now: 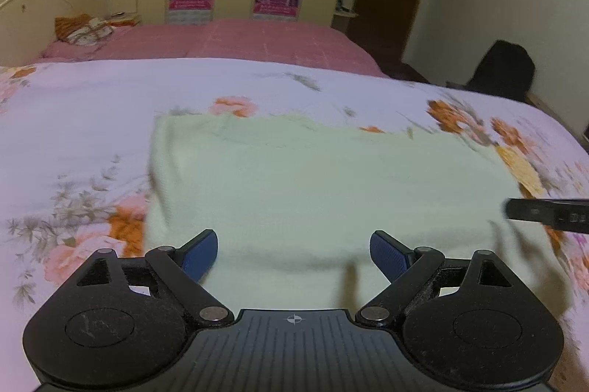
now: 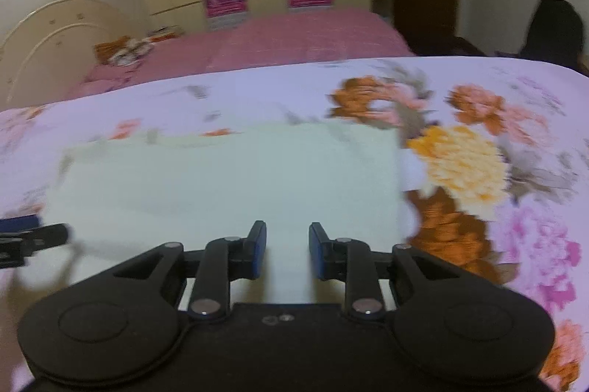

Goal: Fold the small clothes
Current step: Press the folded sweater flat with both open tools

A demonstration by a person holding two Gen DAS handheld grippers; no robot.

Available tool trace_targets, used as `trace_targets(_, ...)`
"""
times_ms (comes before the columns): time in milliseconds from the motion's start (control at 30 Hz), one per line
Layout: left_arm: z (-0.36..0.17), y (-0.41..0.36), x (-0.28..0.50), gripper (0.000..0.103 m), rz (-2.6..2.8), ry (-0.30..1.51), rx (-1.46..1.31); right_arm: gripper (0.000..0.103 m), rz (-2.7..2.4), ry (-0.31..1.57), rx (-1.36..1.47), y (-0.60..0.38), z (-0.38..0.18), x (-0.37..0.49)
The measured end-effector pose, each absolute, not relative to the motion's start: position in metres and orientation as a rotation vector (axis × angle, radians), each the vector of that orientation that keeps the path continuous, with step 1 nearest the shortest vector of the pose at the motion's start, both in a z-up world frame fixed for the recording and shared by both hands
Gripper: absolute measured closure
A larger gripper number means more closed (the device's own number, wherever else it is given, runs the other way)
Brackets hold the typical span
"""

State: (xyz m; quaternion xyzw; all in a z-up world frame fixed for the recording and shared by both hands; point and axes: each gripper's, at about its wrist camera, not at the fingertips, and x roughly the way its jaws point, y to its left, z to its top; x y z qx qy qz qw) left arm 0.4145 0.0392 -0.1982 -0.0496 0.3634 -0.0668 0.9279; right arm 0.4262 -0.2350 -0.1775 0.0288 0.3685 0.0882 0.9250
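Both grippers hang low over the near edge of the cloth [image 1: 313, 193]: the left gripper [image 1: 293, 254] is spread wide with nothing between its pads, and the right gripper [image 2: 287, 250] has only a narrow gap, also with nothing in it. Pale green, the cloth lies flat as a folded rectangle on the floral bedspread [image 1: 73, 119], its left and right edges straight and its far edge a little wavy. Bare bedspread is free around the cloth's left, right and far sides.
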Motion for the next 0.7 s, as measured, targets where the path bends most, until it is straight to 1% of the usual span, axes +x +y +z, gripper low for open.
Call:
trace_targets(133,-0.202,0.025,0.407,0.014,-0.144,0.775,-0.077,0.077,0.233,0.774,0.052,-0.21,-0.18,0.421)
trace_targets(300,-0.219,0.022,0.395,0.014,-0.127,0.807,-0.025,0.075,0.244,0.815,0.015,-0.198,-0.195,0.406)
trace_targets(433,-0.221,0.024,0.385,0.014,-0.126,0.799,0.003,0.075,0.209,0.832,-0.006,-0.21,-0.208,0.392)
trace_targets(700,-0.222,0.039,0.359,0.014,-0.112,0.795,0.021,0.075,0.133,0.824,-0.025,-0.242,-0.208,0.365)
